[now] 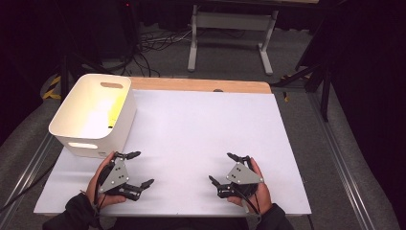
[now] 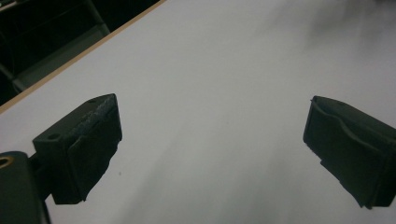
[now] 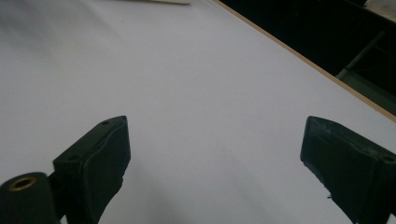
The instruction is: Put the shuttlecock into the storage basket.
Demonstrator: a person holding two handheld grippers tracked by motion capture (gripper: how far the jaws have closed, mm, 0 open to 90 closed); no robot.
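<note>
My left gripper (image 1: 142,168) rests near the table's front left, held by a hand, its two black jaws wide apart with nothing between them. My right gripper (image 1: 221,167) sits at the front right, also open and holding nothing. In the left gripper view my left gripper (image 2: 210,126) has only the white table surface (image 2: 219,60) between its jaws. In the right gripper view my right gripper (image 3: 215,140) likewise spans bare white surface (image 3: 187,70).
A white bin (image 1: 94,113) with handle slots stands at the table's left edge, just beyond my left gripper. The white sheet (image 1: 201,129) covers a wooden tabletop whose far edge (image 1: 201,85) shows. Cables and a desk frame (image 1: 230,33) lie on the floor behind.
</note>
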